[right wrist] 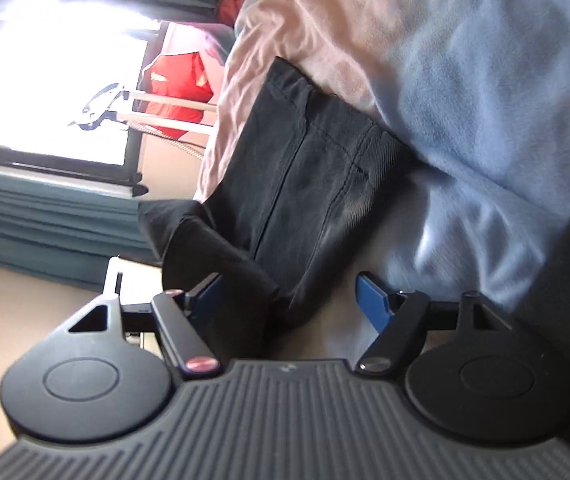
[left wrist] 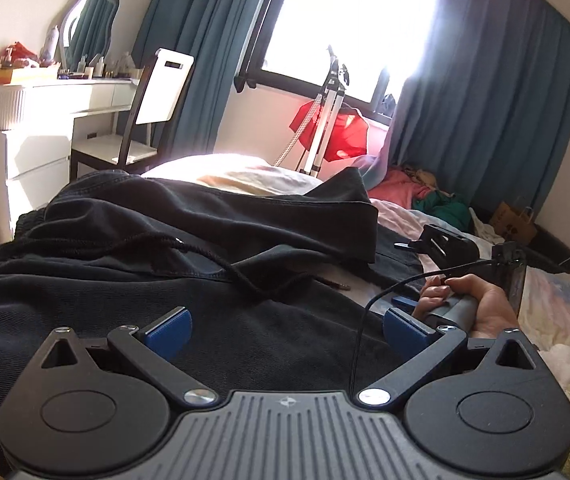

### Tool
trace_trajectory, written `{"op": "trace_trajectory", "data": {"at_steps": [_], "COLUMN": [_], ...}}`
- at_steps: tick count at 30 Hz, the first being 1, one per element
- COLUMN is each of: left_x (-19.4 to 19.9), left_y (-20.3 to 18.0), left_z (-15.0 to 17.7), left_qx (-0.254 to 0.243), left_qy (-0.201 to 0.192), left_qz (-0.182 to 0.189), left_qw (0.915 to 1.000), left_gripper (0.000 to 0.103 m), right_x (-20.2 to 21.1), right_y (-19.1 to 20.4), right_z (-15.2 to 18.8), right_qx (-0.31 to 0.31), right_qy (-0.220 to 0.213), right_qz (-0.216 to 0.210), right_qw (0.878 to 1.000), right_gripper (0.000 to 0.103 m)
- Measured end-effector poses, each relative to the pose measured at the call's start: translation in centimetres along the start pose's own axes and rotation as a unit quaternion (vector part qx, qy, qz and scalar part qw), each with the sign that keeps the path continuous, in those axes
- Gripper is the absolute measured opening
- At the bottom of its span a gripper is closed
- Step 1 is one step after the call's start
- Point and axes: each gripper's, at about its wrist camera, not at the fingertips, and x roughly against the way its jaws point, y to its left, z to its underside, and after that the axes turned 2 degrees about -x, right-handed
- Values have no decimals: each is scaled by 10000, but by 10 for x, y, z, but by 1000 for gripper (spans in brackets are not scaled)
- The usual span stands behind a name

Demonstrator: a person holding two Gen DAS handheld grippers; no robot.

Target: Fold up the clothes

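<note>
A black garment [left wrist: 165, 240] with a drawstring [left wrist: 221, 264] lies spread and creased over the bed. My left gripper [left wrist: 285, 328] hovers low over its near part. Its blue pads [left wrist: 169, 328] stand wide apart with nothing between them. At the right edge of the cloth a person's hand [left wrist: 485, 312] holds the other gripper's handle. The right wrist view is rolled onto its side. There a folded end of the black garment [right wrist: 305, 184] reaches in between the pads of my right gripper [right wrist: 291, 300]. That gripper is open, with a gap between the cloth and the right pad [right wrist: 371, 300].
The bed has a pale pink and blue cover [right wrist: 465, 100]. A white dresser [left wrist: 45, 112] with a mirror and a chair [left wrist: 145, 120] stand at the left. A tripod [left wrist: 325, 120] and a red cloth [left wrist: 345, 132] are below the window. Piled clothes [left wrist: 437, 196] and a paper bag [left wrist: 513, 224] lie far right.
</note>
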Motion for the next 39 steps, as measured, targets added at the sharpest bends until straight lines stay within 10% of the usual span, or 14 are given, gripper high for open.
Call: {"op": "trace_trajectory", "data": {"at_steps": [3, 4, 20, 29, 39], "left_x": [-15, -17, 0, -13, -24], "left_y": [9, 10, -30, -63, -91], "left_z": [5, 5, 10, 17, 33], "left_qx": [75, 82, -548, -1026, -1382], "left_qy": [152, 186, 139, 418, 606], "left_qz": [69, 114, 281, 319, 274], "left_qw": [9998, 9997, 9980, 9933, 9882], "left_gripper": [103, 103, 103, 103, 103], "right_x": [-21, -22, 169, 225, 220], "right_y": [2, 1, 11, -44, -152], "right_z": [-10, -13, -194, -266, -263], "right_qx": [57, 49, 871, 683, -169], "right_qy": [-302, -349, -2277, -2434, -1924], "right_qz": [525, 628, 470, 534, 659], "right_qw": [9981, 9974, 9687, 9660, 9790], "right_gripper": [10, 7, 6, 6, 7]}}
